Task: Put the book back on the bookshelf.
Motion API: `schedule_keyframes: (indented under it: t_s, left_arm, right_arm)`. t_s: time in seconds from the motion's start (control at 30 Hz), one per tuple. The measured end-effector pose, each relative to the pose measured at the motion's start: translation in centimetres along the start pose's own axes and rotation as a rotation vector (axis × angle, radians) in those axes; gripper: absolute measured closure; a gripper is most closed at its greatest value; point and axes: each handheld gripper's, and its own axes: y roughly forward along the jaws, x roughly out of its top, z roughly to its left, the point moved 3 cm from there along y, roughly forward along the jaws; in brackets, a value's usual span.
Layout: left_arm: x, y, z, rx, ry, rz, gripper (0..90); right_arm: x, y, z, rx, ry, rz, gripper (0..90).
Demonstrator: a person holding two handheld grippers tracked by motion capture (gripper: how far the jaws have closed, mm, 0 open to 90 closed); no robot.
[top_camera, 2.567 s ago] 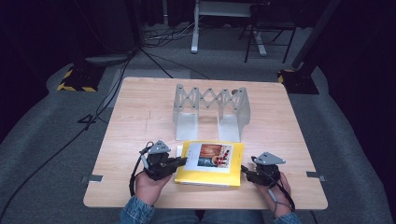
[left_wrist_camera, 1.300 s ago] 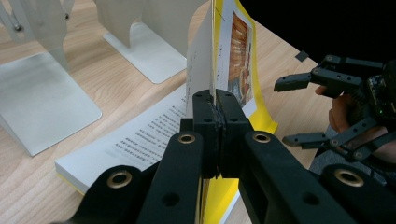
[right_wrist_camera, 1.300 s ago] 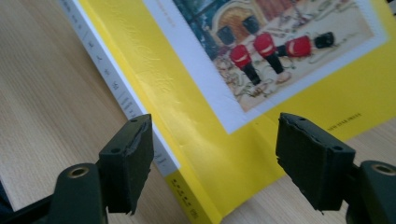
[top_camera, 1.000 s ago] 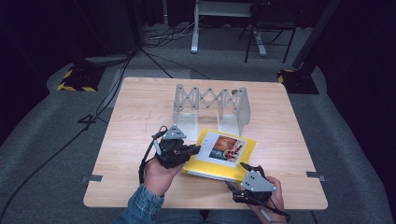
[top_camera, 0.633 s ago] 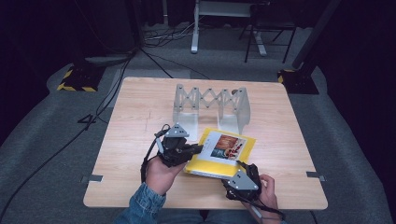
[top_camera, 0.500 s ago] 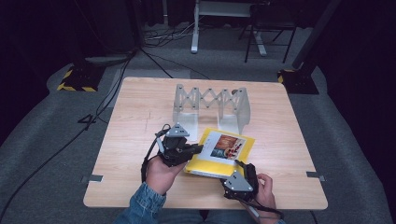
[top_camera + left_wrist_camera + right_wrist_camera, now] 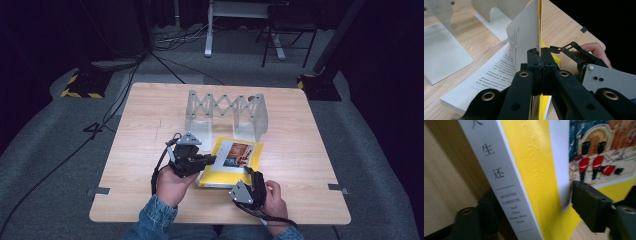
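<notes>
The wooden bench (image 7: 150, 125) stands on grey carpet (image 7: 50, 150), with black cables (image 7: 115, 100) trailing off its left edge and yellow-and-black striped stand bases (image 7: 80, 86) on the floor at the far left and far right. A white frame's legs (image 7: 210, 30) rise beyond the far edge.

On the far half of the bench stands a pale grey expanding book rack (image 7: 227, 111), its panels joined by a zigzag lattice. In the left gripper view its flat foot plates (image 7: 444, 57) rest on the wood just beyond the book.

Just near of the rack lies the yellow paperback (image 7: 232, 161), near the bench's middle, with a painted picture of red-coated guards (image 7: 589, 162) on its cover. Its white spine (image 7: 499, 180) carries Chinese characters and the words "Agatha Christie, And Then There Were None".

The left gripper (image 7: 202, 161), in a hand with a denim cuff (image 7: 152, 220), reaches in from the left; its jaws are clamped on the front cover (image 7: 539, 22), which stands lifted over the printed first page (image 7: 496, 72).

The right gripper (image 7: 252, 180) sits at the book's near right corner. Its jaws are spread, one under the spine side and one against the cover; the book blocks the bench beyond.
</notes>
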Motion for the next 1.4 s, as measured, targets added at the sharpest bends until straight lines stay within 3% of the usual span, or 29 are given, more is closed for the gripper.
schedule_keyframes:
  t_s: [0.1,0.23,0.37,0.6,0.8,0.9,1.03,1.13,1.17,1.33,1.4]
  left_arm:
    - [-0.1,0.1,0.2,-0.001,-0.007,0.002,88.6]
    - [-0.3,0.3,0.4,0.014,-0.011,0.012,88.6]
    - [-0.5,0.3,0.6,0.014,-0.023,0.011,88.6]
    - [-0.6,0.3,0.9,0.024,-0.025,0.007,88.5]
    - [-0.7,0.1,1.3,0.027,-0.044,-0.003,88.1]
    - [-0.7,-0.3,1.8,0.037,-0.064,-0.032,87.2]
    - [-0.8,-1.0,2.6,0.063,-0.096,-0.072,75.3]
    - [-1.0,-1.3,2.9,0.063,-0.112,-0.090,59.2]
    - [-1.3,-1.9,3.2,0.065,-0.119,-0.127,53.5]
    - [-2.1,-3.5,3.7,0.094,-0.122,-0.204,41.4]
    - [-2.7,-4.2,4.0,0.124,-0.110,-0.217,41.3]
  right_arm:
    - [0.0,0.1,-0.1,-0.012,-0.013,0.001,39.0]
    - [0.3,0.2,0.7,-0.037,-0.041,0.006,56.4]
    - [0.3,0.0,1.0,-0.061,-0.075,0.000,65.2]
    - [0.3,-0.2,1.3,-0.095,-0.116,-0.008,70.3]
    - [0.3,-0.4,1.2,-0.090,-0.109,-0.022,71.6]
    - [0.4,-0.7,1.2,-0.087,-0.108,-0.037,73.1]
    - [0.8,-1.4,1.0,-0.082,-0.094,-0.065,75.4]
    - [1.0,-1.7,0.6,-0.073,-0.066,-0.083,75.9]
    - [1.1,-2.0,0.1,-0.072,-0.039,-0.084,76.0]
    - [1.2,-2.5,-0.6,-0.062,-0.011,-0.098,76.1]
    - [1.3,-3.0,-1.1,-0.049,0.031,-0.120,76.2]
